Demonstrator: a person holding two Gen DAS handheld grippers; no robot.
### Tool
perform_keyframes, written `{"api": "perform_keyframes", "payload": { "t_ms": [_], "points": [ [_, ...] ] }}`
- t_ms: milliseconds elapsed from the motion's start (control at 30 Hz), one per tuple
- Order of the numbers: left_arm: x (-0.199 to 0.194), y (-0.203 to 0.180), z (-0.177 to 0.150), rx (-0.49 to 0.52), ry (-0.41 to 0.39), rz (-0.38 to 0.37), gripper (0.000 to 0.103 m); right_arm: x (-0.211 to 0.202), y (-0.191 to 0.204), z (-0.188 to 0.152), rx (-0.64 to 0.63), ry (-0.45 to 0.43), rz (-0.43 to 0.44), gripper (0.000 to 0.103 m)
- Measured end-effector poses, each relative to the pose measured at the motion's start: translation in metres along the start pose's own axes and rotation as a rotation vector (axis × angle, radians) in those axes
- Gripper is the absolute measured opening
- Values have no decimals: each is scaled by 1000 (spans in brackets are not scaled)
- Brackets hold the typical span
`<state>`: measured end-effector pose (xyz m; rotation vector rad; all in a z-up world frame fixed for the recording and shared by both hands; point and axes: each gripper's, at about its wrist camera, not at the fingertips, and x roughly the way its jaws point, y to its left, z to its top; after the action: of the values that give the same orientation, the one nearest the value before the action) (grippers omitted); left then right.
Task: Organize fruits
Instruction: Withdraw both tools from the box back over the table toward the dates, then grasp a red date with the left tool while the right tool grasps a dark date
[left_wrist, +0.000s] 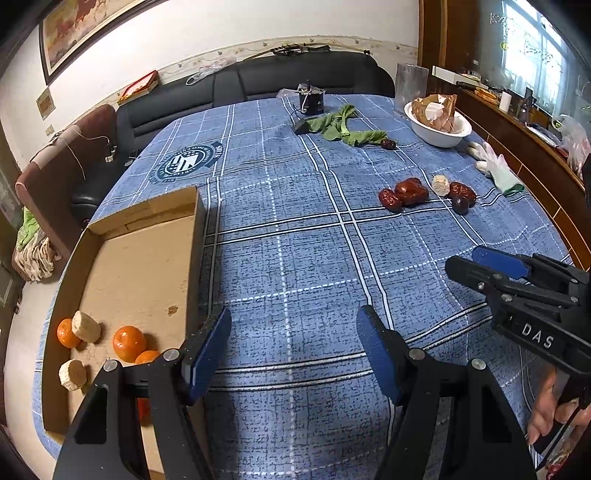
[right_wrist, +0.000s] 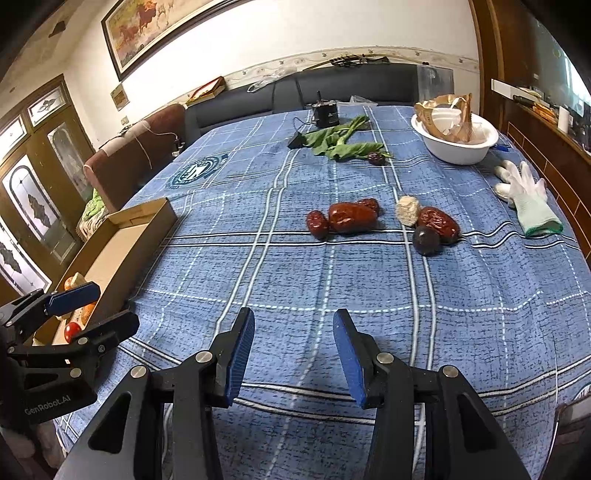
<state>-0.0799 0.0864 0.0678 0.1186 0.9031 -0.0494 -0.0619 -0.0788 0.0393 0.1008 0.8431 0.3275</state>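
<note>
I am looking over the table (right_wrist: 295, 266), which is lying under a blue checked cloth. The cardboard box (left_wrist: 147, 266) is sitting at the table's left edge, holding oranges (left_wrist: 128, 342) and pale round cakes (left_wrist: 85, 326) at its near end, with something small and red (right_wrist: 72, 331) lying beside them. A white bowl (right_wrist: 458, 146) with crumpled brown paper inside is standing near the far right corner, and a white glove (right_wrist: 528, 201) is lying by the right edge just in front of it. Green leaves (right_wrist: 340, 142) are lying toward the far edge. The red dates (right_wrist: 351, 217) are lying in a loose cluster right of the table's middle, with one pale cake (right_wrist: 407, 209) and a dark round fruit (right_wrist: 426, 240) among them.

I am holding my left gripper (left_wrist: 293, 350) above the cloth beside the box's right wall, jaws spread wide with nothing between them. My right gripper (right_wrist: 293, 354) is hovering over the near edge, also spread apart and holding nothing, well short of the dates.
</note>
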Motion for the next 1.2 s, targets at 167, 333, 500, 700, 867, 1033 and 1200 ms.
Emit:
{"api": "perform_keyframes", "payload": {
  "t_ms": [167,333,500,700,867,1033,1200],
  "points": [
    [7,-5,6,7,12,-12,70,-3,-21,4,38,-10,-25,48],
    [12,-6,23,8,9,-50,70,-10,-55,12,110,-29,-68,48],
    [25,-8,43,-15,2,-71,74,-15,-94,22,184,-50,-131,48],
    [56,-17,59,-55,45,-132,74,1,-116,39,224,-43,-152,48],
    [81,-28,74,-62,58,-155,74,25,-112,50,212,-15,-140,48],
    [107,-42,88,-34,43,-163,74,42,-106,49,218,11,-140,48],
    [126,-60,94,35,30,-203,74,57,-104,55,203,16,-173,48]
  ]
}}
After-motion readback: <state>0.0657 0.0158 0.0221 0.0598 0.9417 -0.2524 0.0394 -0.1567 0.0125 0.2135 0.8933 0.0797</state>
